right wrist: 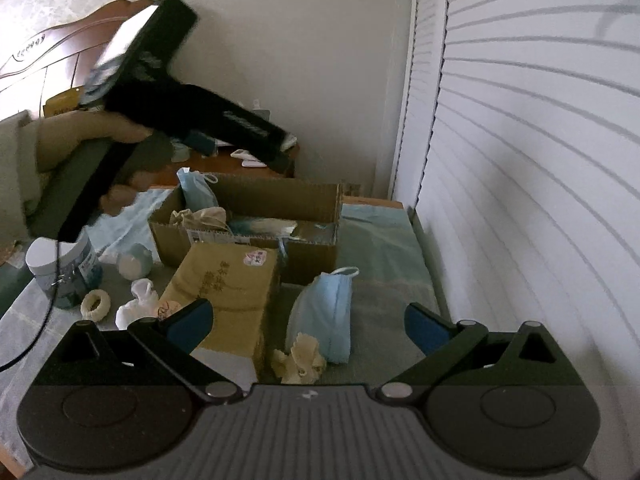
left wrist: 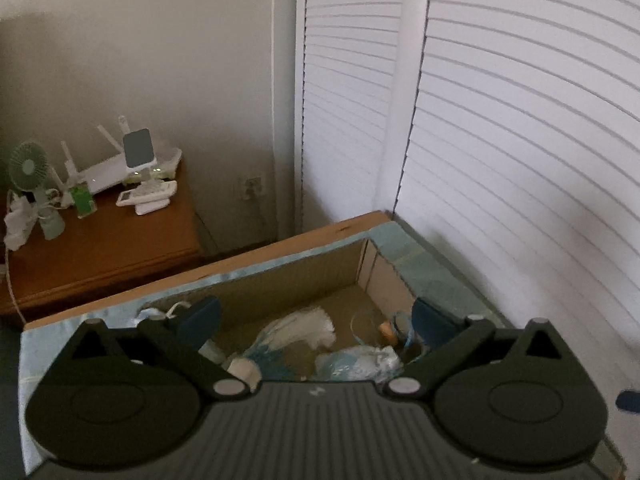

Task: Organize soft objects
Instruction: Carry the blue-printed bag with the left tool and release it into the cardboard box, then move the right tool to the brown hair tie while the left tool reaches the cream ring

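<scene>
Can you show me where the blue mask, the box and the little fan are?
Blue mask point(right wrist: 325, 312): right wrist view, middle of its pleated front.
Box point(right wrist: 256, 196): right wrist view, inner back wall.
Fan point(left wrist: 28, 167): left wrist view, centre of its round grille.

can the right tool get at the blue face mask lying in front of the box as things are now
Probably yes. The right tool is open, with the blue face mask lying uncovered between its fingers, ahead of the cardboard box. Only a cream fabric scrap lies nearer.

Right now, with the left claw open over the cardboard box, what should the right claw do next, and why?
Probably ease the right claw down onto the folded light-blue face mask. Its jaws are open and empty, and the mask lies just ahead, outside the open brown cardboard box.
</scene>
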Available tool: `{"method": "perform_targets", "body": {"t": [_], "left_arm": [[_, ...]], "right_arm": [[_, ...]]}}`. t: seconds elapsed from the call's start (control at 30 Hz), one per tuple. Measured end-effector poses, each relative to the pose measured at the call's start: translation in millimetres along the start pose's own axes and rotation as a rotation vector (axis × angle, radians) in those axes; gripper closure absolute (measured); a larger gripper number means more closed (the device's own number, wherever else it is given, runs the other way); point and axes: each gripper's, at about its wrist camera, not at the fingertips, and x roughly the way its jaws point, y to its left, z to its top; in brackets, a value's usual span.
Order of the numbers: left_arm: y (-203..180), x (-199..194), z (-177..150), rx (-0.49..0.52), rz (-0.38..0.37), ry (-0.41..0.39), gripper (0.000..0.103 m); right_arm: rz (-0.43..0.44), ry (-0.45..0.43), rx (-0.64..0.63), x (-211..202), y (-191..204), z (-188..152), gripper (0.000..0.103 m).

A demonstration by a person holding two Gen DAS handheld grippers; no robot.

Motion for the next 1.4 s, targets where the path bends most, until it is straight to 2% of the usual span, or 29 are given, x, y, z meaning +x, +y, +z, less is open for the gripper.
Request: {"method": "perform_targets", "body": {"t": [0.33, 0.5, 0.63, 0.83, 0.97, 1.2, 1.23, 1.4], "left_arm": [[8.5, -70.3, -27.2, 0.023, 0.016, -0.072, 0.002], [10.6, -101.9, -59.7, 0.044, 0.040, -0.098, 0.002], [16.2, -117.6, -98.7, 0.001, 0.053, -0.097, 0.002], [17.8, -118.2, -166.3, -0.048, 0.137, -0.049, 0.002], [20.5, -109.8, -195.7, -0.072, 0.192, -0.013, 0.002], [27.5, -93.6, -213.4, -0.118, 0.268, -0.007, 0.006], [28.2, -91.2, -214.0, -0.123, 0.282, -0.008, 0.011], [32.2, -79.6, -214.6, -0.153, 0.288, 0.007, 0.023]], "right_arm": [[-0.001, 0.004, -0.002, -9.4, 3.2, -6.9, 0.000], [-0.013, 0.008, -0.006, -13.7, 3.9, -11.8, 0.000], [-0.021, 0.017, -0.002, -15.2, 3.5, -17.8, 0.000], [-0.029, 0.045, -0.008, -11.6, 5.8, -30.2, 0.000], [-0.033, 0.064, -0.012, -8.2, 7.6, -37.6, 0.000], [-0.049, 0.088, -0.019, -4.3, 5.9, -46.6, 0.000], [-0.054, 0.090, -0.018, -3.8, 5.0, -48.1, 0.000], [-0.067, 0.125, -0.008, 2.1, -2.9, -60.2, 0.000]]}}
